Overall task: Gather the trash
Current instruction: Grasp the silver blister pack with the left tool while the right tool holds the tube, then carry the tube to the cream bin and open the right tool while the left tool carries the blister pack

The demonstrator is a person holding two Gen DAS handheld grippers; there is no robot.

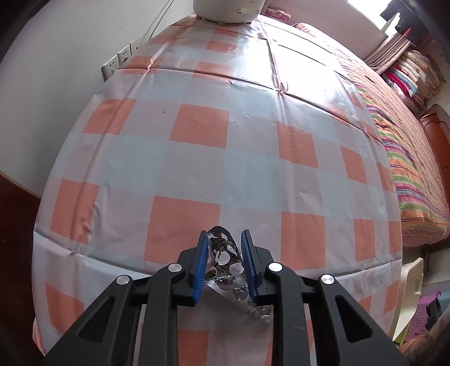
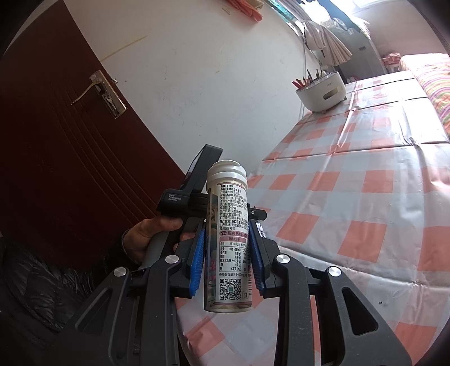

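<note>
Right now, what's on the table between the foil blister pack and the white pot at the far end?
Nothing: the left wrist view shows only bare checked tablecloth between the blister pack and white pot.

Right tool [image 2: 227, 253] clamps a white-capped bottle [image 2: 227, 225] beside the checkered table [image 2: 365, 211].

The white-capped bottle [image 2: 226, 239] sitting between the right gripper [image 2: 227, 259] pads is showing a label of small Chinese print, a red-banded hotline line, a nutrition table, "3400mg" and a QR code, while the black device [image 2: 182, 197] beyond it is bearing tiny unreadable white lettering.
</note>
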